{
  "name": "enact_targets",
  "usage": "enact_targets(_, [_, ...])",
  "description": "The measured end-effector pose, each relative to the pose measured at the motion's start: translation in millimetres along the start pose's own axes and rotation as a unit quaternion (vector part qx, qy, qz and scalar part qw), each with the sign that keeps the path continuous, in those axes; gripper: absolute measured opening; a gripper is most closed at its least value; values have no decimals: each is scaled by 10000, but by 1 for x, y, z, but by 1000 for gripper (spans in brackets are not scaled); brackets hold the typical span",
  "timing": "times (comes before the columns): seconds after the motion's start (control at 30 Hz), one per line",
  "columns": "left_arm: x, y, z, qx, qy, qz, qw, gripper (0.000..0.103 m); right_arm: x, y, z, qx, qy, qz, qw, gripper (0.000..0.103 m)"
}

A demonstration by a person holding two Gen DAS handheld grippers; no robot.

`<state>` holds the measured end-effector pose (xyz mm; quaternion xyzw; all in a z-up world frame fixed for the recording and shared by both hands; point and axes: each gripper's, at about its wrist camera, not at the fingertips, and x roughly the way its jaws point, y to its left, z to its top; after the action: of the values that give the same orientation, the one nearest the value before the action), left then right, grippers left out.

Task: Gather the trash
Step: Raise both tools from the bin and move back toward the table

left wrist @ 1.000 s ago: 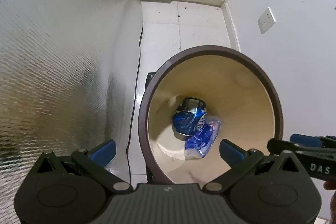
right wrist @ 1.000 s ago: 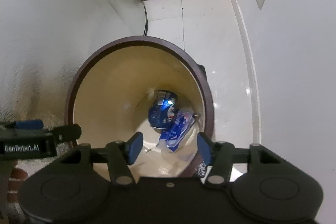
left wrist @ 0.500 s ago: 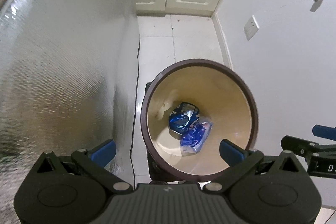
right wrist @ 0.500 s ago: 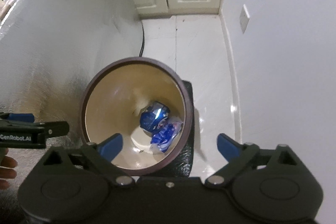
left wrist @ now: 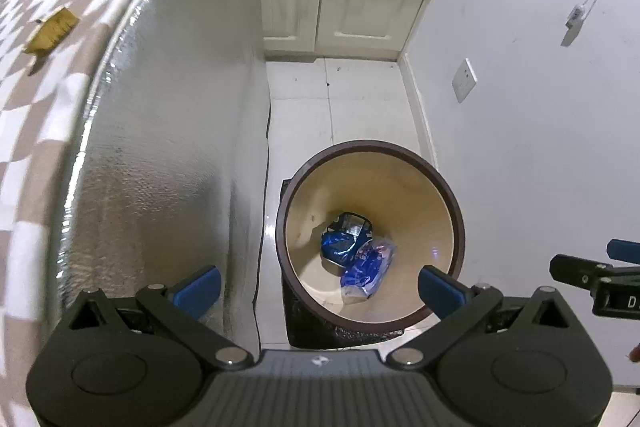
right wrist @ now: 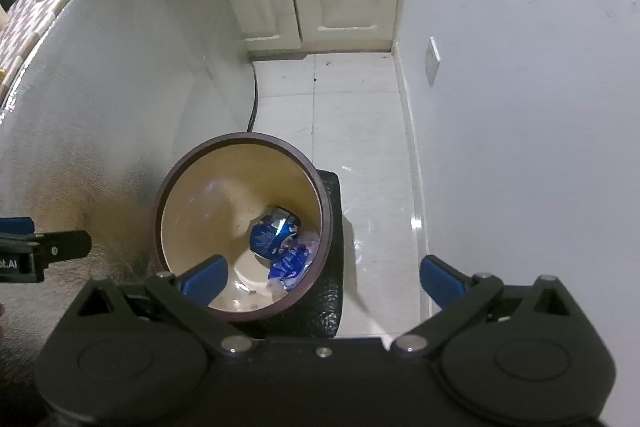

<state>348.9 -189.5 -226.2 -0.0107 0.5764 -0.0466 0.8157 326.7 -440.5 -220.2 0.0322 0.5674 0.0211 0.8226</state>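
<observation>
Nearest, the left claw [left wrist: 318, 285] stood spread wide with nothing between its blue pads, and the right claw [right wrist: 322, 277] had just been opening and also gripped nothing. Below both, the round brown-rimmed, cream-lined waste bin [left wrist: 456, 211] held the crumpled blue packet [left wrist: 346, 237] and the clear blue-printed wrapper [left wrist: 368, 267] on its bottom, touching. The drop looked finished; a clean withdrawal would mean going straight up, clear of the rim. Left of the bin rose the silver foil-covered side [left wrist: 168, 147] of the checkered table [left wrist: 36, 75]; right of it, the white wall [left wrist: 520, 147]. Beyond the bin, pale tiled floor [left wrist: 340, 115] ran open to cream cupboard doors [left wrist: 340, 7].
</observation>
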Motion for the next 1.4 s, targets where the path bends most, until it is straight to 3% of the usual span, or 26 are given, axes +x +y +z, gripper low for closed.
enact_targets(0.53, [-57,-8,-20,-109,-464,18,9989,103,-58,-10,-14,88,-390,-50,9992,103])
enact_targets(0.97, [-117,-3,-34,-282,-1155,22,9929,103,-115,-11,-18,-48,-1175,29,9931,103])
enact_targets(1.2, [-156,15,-44,-320,-1612,17,9864,103,-143,6,-15,-164,-1719,162,9849,103])
enact_targets(1.4, [-188,54,-57,-445,-1905,75,9807,103,-159,40,-14,-293,-2052,357,9776,103])
